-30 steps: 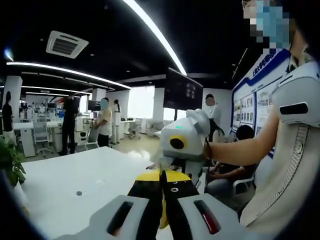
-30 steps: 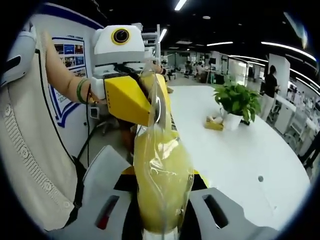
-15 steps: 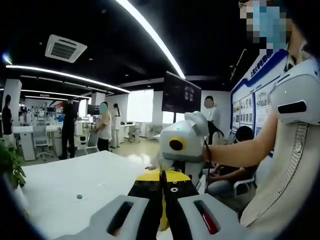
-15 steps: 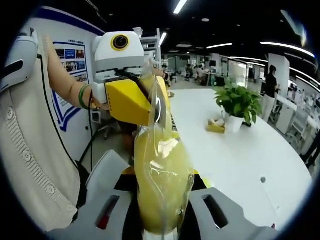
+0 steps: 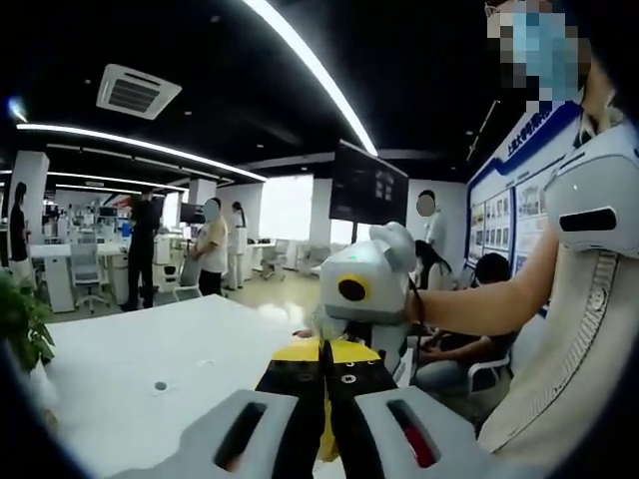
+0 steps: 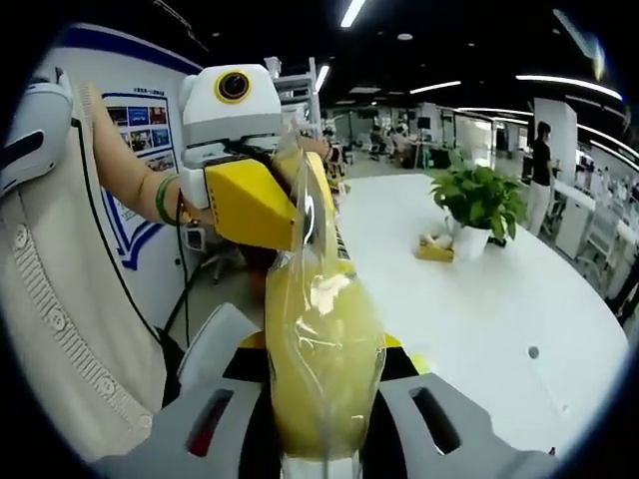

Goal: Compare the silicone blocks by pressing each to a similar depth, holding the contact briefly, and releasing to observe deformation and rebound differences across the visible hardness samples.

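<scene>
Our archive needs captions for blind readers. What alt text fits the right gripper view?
A clear bag of yellow material stands clamped in the right tool, while the left tool, yellow-bodied, grips the bag's top. A white table behind carries a potted plant; the person's sleeve lies at left.

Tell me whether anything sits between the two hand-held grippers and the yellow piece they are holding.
Nothing visible does. The right hand-held gripper is shut on the yellow piece in clear wrap, and the left hand-held gripper clamps its far end. Both are held in the air beside the white table, which carries a potted plant.
</scene>
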